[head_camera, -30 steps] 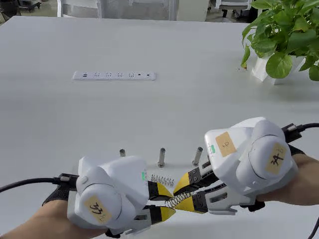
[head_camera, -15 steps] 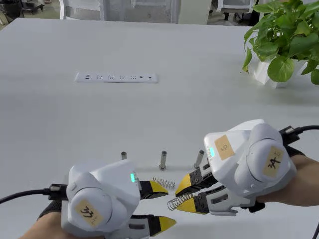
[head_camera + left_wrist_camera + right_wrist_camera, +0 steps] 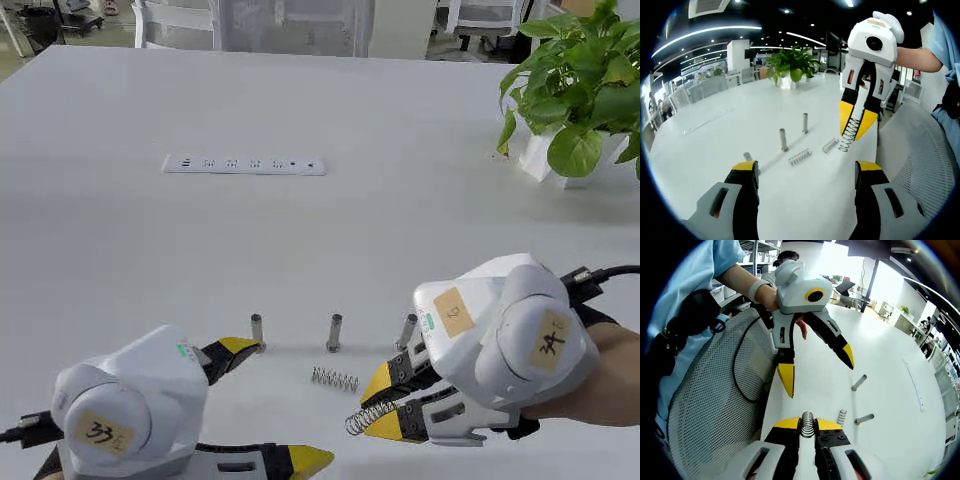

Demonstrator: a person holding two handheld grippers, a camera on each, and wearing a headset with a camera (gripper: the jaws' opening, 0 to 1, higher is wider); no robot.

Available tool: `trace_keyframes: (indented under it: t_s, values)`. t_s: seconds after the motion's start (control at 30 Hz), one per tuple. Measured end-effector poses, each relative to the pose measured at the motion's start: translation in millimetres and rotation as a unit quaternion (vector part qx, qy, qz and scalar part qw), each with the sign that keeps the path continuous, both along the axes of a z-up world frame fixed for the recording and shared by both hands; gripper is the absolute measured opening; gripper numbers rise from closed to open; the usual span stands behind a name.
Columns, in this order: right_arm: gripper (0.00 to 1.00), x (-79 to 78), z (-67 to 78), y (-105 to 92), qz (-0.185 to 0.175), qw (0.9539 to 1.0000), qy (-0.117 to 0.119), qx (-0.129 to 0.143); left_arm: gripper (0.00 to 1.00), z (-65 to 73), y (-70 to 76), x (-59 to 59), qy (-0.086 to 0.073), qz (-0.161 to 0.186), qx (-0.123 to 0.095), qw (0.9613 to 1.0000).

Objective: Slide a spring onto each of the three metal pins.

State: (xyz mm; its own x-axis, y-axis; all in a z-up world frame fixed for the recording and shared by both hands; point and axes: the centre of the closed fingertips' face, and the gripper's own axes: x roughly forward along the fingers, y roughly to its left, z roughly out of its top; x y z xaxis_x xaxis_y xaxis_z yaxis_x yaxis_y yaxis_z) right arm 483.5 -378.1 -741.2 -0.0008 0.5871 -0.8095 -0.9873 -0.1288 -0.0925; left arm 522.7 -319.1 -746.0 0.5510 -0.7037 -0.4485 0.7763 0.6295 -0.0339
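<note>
My right tongs (image 3: 378, 407) clenched a small coiled steel spring (image 3: 366, 417). My left tongs (image 3: 280, 402) hung released, jaws wide, above the white table (image 3: 300, 230).

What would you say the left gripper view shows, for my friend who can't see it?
The right gripper holds a spring above a white table. Three metal pins stand on it, two loose springs lie beside them, and the left gripper is wide open.
</note>
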Motion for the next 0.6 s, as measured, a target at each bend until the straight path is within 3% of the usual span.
trace_keyframes:
  t_s: [0.23, 0.33, 0.47, 0.6]
  values:
    - [0.07, 3.1, -3.5, -2.2, 0.007, 0.9999, 0.001, -0.013, 0.85, -3.2, 17.5, 4.4, 0.000, 0.038, 0.000, 0.9993]
    - [0.07, 3.3, -5.1, -2.4, 0.014, 0.9997, 0.003, -0.019, 0.91, -2.7, 22.3, 5.2, 0.001, 0.055, -0.009, 0.9985]
    - [0.07, 6.8, -5.3, -1.3, 0.023, 0.9994, 0.003, -0.027, 0.98, -5.3, 30.9, 6.9, 0.000, 0.073, -0.004, 0.9973]
    - [0.07, 10.2, -5.6, 2.5, 0.031, 0.9990, 0.004, -0.032, 0.99, -7.2, 37.3, 7.3, 0.003, 0.086, -0.004, 0.9963]
